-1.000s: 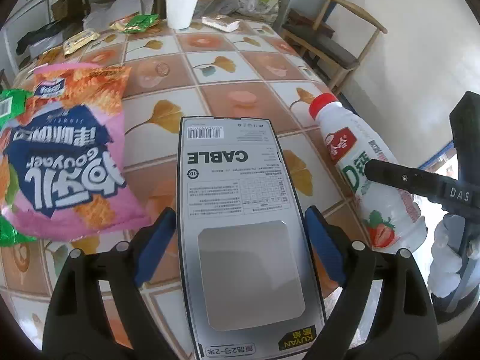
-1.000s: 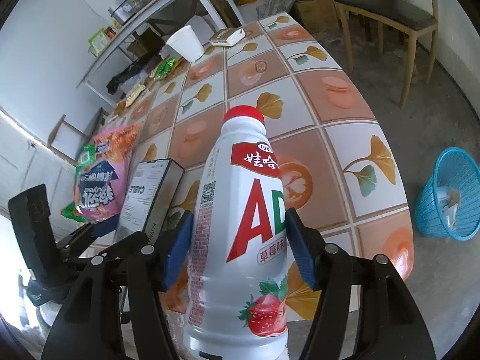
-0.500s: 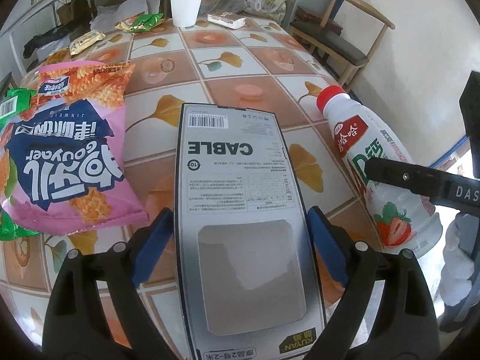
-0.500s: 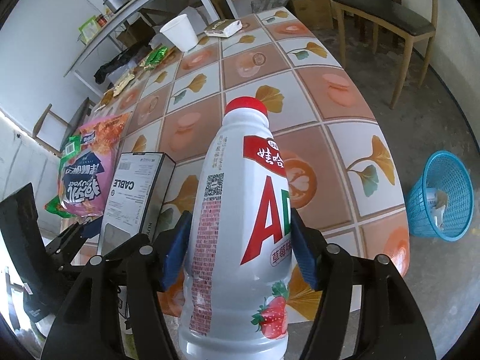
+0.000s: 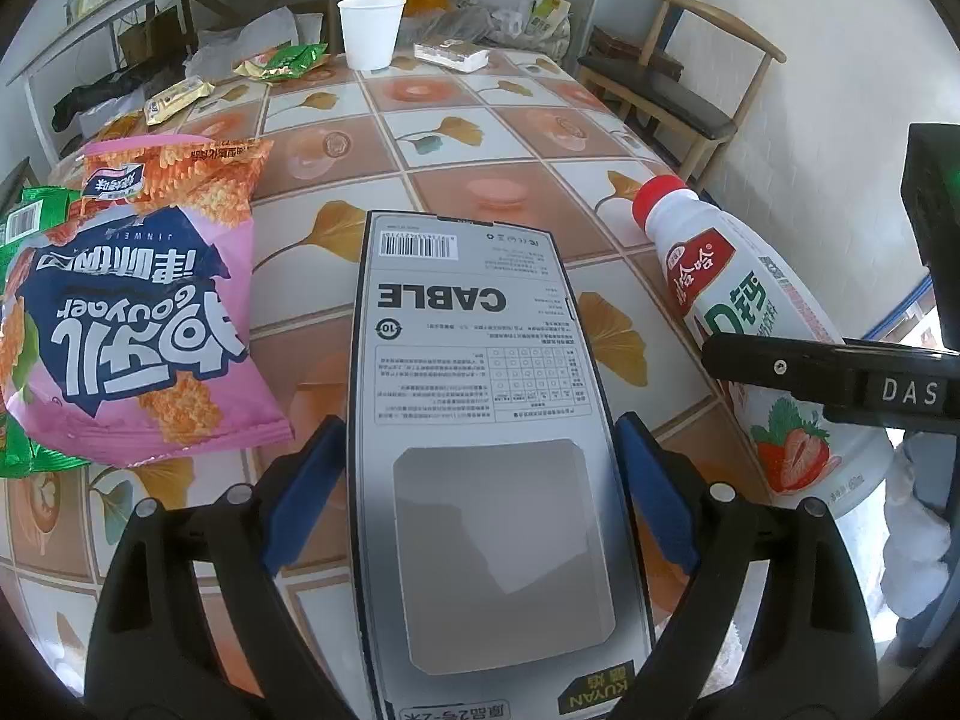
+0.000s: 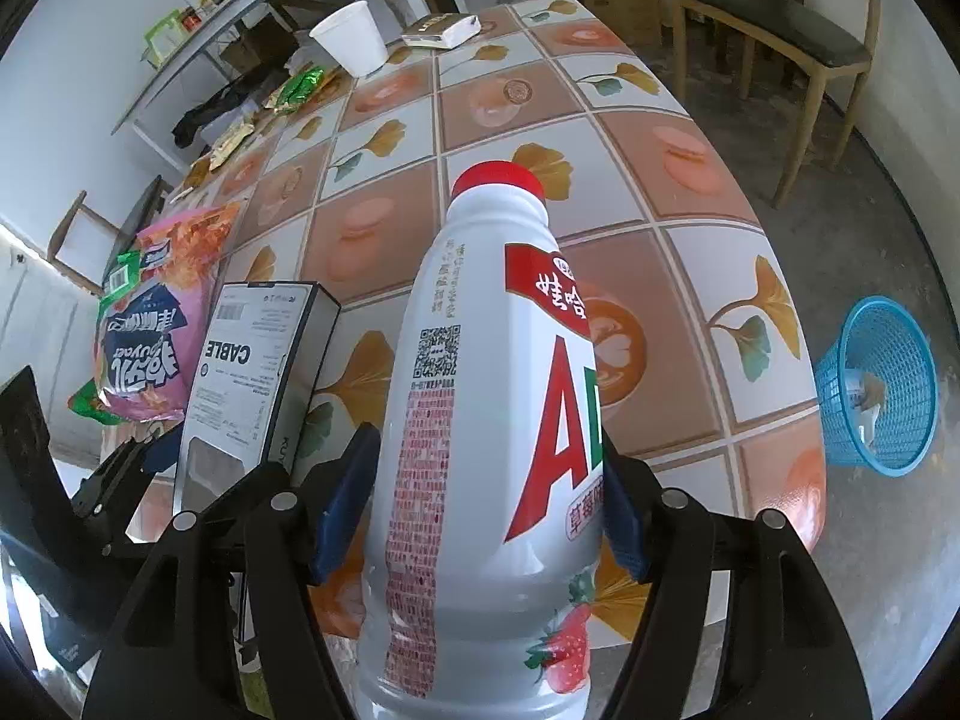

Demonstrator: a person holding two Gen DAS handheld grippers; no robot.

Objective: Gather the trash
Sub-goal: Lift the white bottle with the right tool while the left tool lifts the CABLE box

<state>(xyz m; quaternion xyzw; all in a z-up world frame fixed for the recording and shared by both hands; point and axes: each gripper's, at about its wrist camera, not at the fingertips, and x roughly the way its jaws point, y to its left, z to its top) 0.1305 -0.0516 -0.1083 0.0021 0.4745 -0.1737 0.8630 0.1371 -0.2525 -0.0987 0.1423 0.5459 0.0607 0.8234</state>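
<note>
A grey cable box (image 5: 480, 390) fills the middle of the left wrist view, with my left gripper (image 5: 480, 456) shut on it, blue pads against both long sides. The same box (image 6: 252, 360) shows at the left of the right wrist view, held above the table's near edge. A white strawberry drink bottle (image 6: 480, 420) with a red cap stands between the fingers of my right gripper (image 6: 486, 480), both pads on its sides. In the left wrist view that bottle (image 5: 750, 312) leans at the right, a black finger (image 5: 810, 366) across it.
On the tiled table (image 5: 498, 138) lie a pink snack bag (image 5: 132, 312), a green wrapper (image 5: 282, 60), a white paper cup (image 5: 371, 30) and a small carton (image 5: 450, 54). A blue basket (image 6: 876, 384) sits on the floor right of the table. A wooden chair (image 5: 672, 90) stands beyond.
Both grippers keep their hold. The views have tilted a little, and the bottle has drifted slightly to the right in the left wrist view.
</note>
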